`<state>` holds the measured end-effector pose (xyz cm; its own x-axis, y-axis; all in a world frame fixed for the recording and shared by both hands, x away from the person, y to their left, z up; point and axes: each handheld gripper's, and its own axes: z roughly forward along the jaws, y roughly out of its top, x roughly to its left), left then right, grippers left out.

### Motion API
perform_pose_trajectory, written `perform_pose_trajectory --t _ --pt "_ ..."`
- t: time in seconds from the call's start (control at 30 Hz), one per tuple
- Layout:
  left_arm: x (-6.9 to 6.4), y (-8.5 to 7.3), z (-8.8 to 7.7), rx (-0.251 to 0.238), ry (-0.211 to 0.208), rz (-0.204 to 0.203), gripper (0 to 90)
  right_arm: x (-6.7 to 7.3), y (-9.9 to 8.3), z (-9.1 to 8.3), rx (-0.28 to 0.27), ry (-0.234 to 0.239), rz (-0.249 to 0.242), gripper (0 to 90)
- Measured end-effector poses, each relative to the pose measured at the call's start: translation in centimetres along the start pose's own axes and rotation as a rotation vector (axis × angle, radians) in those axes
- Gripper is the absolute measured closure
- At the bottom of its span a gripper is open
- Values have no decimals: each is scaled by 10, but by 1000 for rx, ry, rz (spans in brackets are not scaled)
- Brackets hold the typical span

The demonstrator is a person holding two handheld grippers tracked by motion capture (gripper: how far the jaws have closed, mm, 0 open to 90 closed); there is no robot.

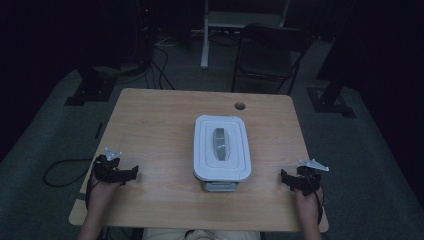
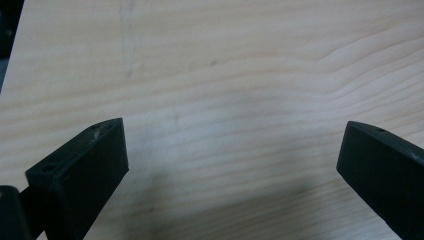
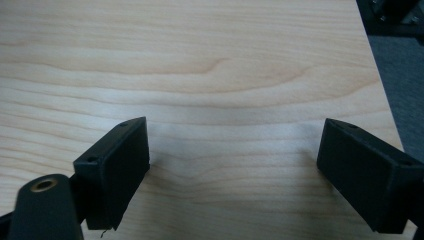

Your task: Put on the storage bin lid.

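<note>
With the white lidded container (image 1: 221,148) centred on the table (image 1: 150,125), I hold the left gripper (image 1: 131,172) and right gripper (image 1: 284,178) wide open, empty, flanking it well apart; next move: close in on its lid.

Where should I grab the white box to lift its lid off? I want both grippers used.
Probably by the lid's two long side edges, one gripper from each side: left gripper from the box's left, right gripper from its right. The lid's rim overhangs the base, giving the open fingers a lip. The recessed grey handle on top looks harder to get fingers into.
</note>
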<state>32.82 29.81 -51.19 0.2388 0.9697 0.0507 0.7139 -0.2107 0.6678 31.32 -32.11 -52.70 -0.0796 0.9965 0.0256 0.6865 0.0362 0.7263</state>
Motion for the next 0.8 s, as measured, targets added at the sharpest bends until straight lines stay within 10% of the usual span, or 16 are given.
perform_pose_trajectory --t 0.8 --pt "11 -8 9 -19 14 -78 10 3 2 2 6 -16 -3 129"
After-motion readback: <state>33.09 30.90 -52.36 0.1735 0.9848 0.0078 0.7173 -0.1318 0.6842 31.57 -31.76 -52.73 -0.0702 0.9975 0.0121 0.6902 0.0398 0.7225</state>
